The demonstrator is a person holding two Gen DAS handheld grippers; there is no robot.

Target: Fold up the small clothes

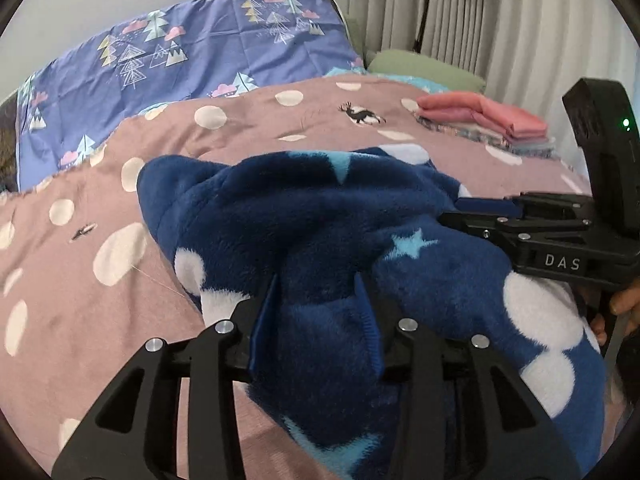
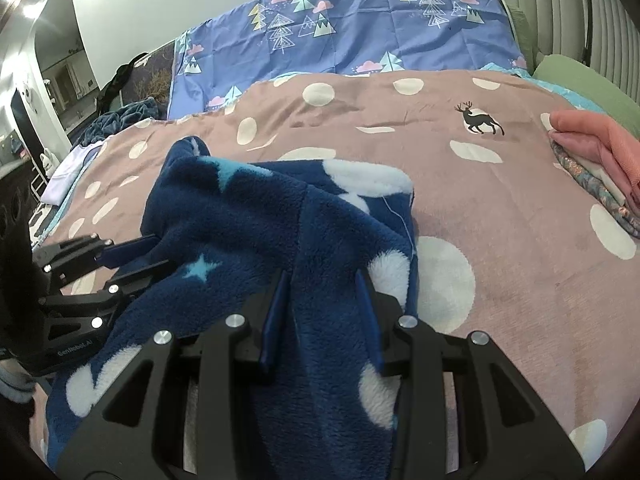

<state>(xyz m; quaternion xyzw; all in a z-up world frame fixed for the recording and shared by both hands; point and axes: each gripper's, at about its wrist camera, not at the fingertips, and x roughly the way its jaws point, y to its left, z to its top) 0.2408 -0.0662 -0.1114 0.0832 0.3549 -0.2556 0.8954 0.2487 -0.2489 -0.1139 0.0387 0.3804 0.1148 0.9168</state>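
A navy fleece garment (image 1: 304, 224) with white dots and light blue stars lies bunched on the pink dotted bedspread (image 1: 100, 200). My left gripper (image 1: 318, 280) is shut on a thick fold of it, fabric filling the space between the blue pads. My right gripper (image 2: 324, 276) is shut on another fold of the same garment (image 2: 256, 216). Each gripper shows in the other's view: the right one (image 1: 480, 208) at the garment's right edge, the left one (image 2: 136, 256) at its left edge. The fingertips are buried in fleece.
A stack of folded clothes (image 1: 484, 120) with a pink top piece sits at the right of the bed, also in the right wrist view (image 2: 600, 156). A blue tree-print sheet (image 1: 180, 64) covers the back. A green pillow (image 1: 424, 68) and curtains stand behind.
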